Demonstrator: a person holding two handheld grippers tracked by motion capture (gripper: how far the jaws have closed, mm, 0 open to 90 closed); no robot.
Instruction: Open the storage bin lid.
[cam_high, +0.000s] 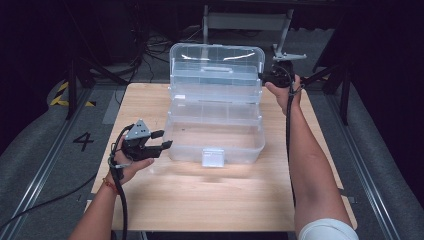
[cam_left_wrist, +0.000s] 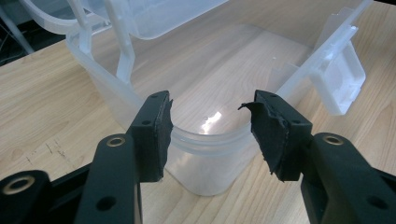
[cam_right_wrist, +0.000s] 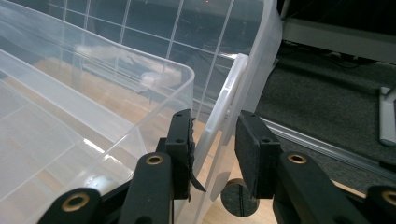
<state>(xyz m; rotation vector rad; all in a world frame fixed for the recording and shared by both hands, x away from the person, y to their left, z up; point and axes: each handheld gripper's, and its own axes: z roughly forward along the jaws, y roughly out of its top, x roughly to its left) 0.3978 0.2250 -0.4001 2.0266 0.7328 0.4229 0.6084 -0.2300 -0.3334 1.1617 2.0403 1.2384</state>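
Wooden table (cam_high: 210, 200) amid dark floor, clear plastic box (cam_high: 215, 140) with lid (cam_high: 216, 70) raised, left gripper (cam_high: 161, 141) half-open around the box's corner, untouching, right gripper (cam_high: 266, 77) loosely straddling the lid's edge.

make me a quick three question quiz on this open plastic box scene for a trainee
1. True or false: the lid of the clear box stands open.
2. Which part of the box lies between the jaws of the left tongs? A) the front latch B) a rounded corner of the rim C) the handle
3. What do the right tongs straddle?

Key
1. True: the lid stands upright behind the base.
2. B: the rounded corner sits between the pads, which stand apart from it.
3. The lid's right edge, with gaps at both pads.
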